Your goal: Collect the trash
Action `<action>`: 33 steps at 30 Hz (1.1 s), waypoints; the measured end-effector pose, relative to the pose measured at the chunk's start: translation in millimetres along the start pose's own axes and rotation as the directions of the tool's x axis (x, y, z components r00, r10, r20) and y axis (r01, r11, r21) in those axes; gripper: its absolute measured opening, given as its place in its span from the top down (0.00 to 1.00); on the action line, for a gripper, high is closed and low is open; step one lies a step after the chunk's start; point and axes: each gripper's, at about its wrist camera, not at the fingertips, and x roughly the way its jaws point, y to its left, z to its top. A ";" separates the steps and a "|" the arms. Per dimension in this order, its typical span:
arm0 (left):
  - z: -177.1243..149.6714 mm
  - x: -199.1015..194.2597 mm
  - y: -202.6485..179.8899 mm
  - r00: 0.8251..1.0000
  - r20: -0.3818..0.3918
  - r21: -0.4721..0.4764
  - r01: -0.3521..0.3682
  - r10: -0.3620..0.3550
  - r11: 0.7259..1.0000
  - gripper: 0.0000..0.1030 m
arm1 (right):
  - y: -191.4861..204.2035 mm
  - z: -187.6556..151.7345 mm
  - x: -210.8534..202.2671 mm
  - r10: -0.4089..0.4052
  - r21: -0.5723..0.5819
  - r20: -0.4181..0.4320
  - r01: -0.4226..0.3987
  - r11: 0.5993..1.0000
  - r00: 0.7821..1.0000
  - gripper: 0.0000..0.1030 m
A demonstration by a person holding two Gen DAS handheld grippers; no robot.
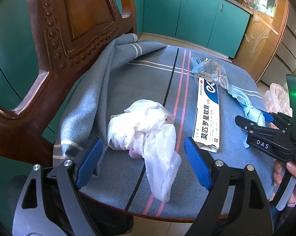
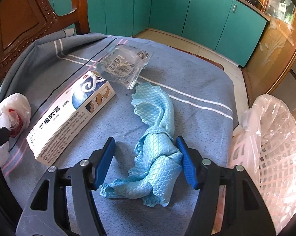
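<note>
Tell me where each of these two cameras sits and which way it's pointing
Left wrist: rides the left gripper, looking forward and down at the crumpled white plastic bag between its open blue fingers; the right gripper and the person's hand show at right.
Right wrist: rides the right gripper, looking down at the light-blue quilted cloth between its open fingers; pink lined basket at right.
Shared: white ointment box, clear crinkled wrapper, blue striped chair cover.

Crumpled bag [image 1: 142, 135] left of box [image 1: 207, 116], wrapper [image 2: 124, 66] behind, cloth [image 2: 155, 143] right, basket [image 2: 269, 153] beyond seat edge.
</note>
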 end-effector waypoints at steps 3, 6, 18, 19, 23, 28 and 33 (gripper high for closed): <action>-0.2 0.6 -1.2 1.000 -0.002 0.002 -0.002 0.002 1.000 0.17 | -0.5 1.0 1.4 0.004 0.006 -0.002 -0.004 1.000 1.000 0.39; -0.1 1.0 -1.5 1.000 -0.004 0.001 -0.005 0.005 1.000 0.17 | -1.4 1.7 1.7 0.015 0.012 0.001 -0.015 1.000 1.000 0.40; 2.0 4.7 0.0 1.000 -0.013 0.000 -0.002 0.002 1.000 0.17 | 1.8 5.9 -13.8 0.049 -0.001 0.052 -0.049 0.999 0.997 0.72; 2.6 5.1 0.4 1.000 -0.015 -0.004 0.004 -0.004 1.000 0.17 | 2.6 6.4 -14.9 0.055 -0.002 0.055 -0.054 0.999 0.997 0.72; 4.3 7.2 1.4 1.000 -0.014 -0.009 0.004 -0.004 1.000 0.17 | 7.1 6.4 -15.6 0.061 -0.019 0.056 -0.060 0.998 0.997 0.72; 4.1 9.8 1.0 1.000 -0.024 -0.010 0.008 -0.008 1.000 0.17 | 10.6 4.8 -14.0 0.059 -0.030 0.045 -0.057 0.998 0.997 0.72; 2.1 12.5 -3.3 0.999 -0.036 0.006 0.011 -0.011 1.000 0.17 | 9.9 4.8 -13.1 0.057 -0.025 0.041 -0.056 0.998 0.998 0.72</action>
